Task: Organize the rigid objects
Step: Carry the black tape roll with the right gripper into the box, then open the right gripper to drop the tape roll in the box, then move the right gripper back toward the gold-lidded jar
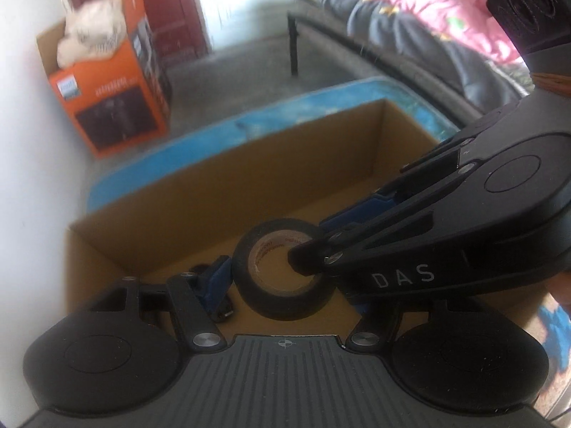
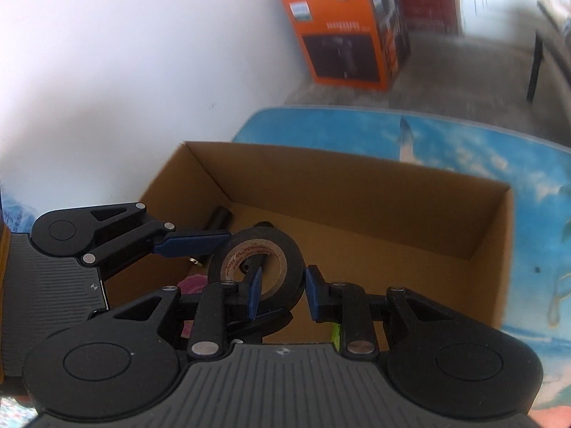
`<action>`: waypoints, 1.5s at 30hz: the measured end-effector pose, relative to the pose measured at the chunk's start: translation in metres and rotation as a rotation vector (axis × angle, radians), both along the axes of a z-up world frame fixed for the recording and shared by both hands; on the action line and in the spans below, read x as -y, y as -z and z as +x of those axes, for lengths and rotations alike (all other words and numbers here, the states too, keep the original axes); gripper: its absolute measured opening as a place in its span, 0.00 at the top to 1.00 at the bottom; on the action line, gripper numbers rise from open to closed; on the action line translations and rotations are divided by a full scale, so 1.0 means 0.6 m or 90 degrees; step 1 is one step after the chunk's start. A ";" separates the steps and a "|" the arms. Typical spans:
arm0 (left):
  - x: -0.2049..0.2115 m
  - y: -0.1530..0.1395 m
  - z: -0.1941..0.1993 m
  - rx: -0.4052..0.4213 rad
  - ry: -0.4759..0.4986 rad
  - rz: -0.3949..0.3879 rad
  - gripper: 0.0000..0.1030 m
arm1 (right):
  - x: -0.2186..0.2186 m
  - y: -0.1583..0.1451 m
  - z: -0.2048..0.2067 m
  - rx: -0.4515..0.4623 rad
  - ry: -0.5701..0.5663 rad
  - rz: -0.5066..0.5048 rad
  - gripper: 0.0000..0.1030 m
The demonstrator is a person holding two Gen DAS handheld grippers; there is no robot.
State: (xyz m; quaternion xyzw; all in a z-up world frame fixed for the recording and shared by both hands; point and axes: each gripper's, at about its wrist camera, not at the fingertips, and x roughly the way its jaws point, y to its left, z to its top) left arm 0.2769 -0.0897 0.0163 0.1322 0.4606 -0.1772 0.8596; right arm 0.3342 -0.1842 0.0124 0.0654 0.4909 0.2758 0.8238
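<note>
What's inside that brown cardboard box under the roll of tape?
Inside the cardboard box, a dark cylinder lies near the far-left corner and something pink shows nearer. The roll of black tape and the fingers cover the rest there.

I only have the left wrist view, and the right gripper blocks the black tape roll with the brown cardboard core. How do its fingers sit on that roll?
Observer: The right gripper pinches the wall of the black tape roll, with one blue pad inside the core and the other outside.
Operator: Anything underneath that I miss?
Observer: A pink object, partly hidden, shows behind the right gripper's linkage. It seems to be inside the brown cardboard box.
</note>
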 end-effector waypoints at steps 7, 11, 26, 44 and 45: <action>-0.023 0.056 0.075 -0.114 -0.047 -0.010 0.35 | -0.021 0.064 0.073 -0.083 0.000 -0.005 0.72; -0.027 0.080 0.093 -0.150 -0.058 0.002 0.35 | -0.037 0.089 0.097 -0.109 -0.007 -0.018 0.72; -0.054 0.080 0.111 -0.155 -0.111 0.034 0.33 | -0.076 0.114 0.124 -0.134 -0.010 0.023 0.70; -0.081 -0.124 -0.092 0.011 -0.039 -0.114 0.13 | 0.154 -0.113 -0.143 0.073 0.117 0.196 0.43; -0.086 -0.138 -0.111 0.027 -0.030 -0.127 0.08 | 0.169 -0.120 -0.172 0.083 0.124 0.200 0.42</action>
